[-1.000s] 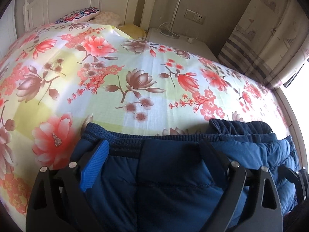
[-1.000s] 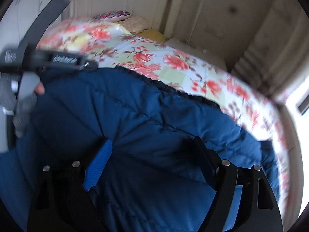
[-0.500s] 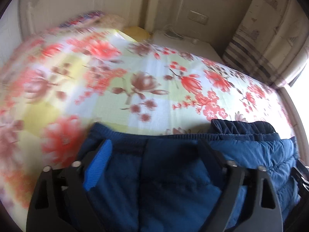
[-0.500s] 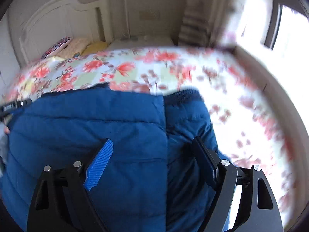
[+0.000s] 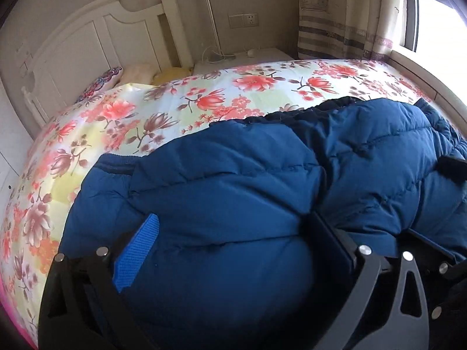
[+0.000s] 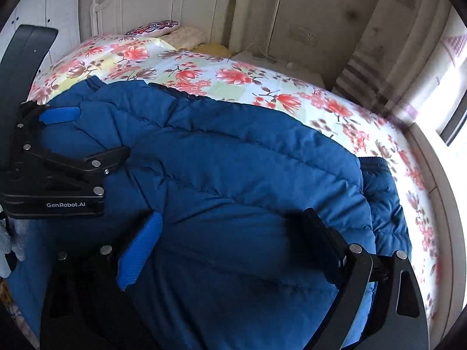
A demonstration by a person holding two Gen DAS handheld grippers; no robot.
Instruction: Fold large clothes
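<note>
Since 1 s ago I flipped the blue jacket (image 5: 233, 198) over itself, now bunched lower-center on the bed (image 5: 204, 102), w/ left gripper (image 5: 233, 248) & right gripper (image 6: 230, 239) jaws apart, so fold mostly done.

Both grippers are black frames with silver screws, one blue ribbed pad each (the left gripper (image 6: 87, 134) marked "GenRobot.AI"); grey knit glove (image 6: 11, 242).
</note>
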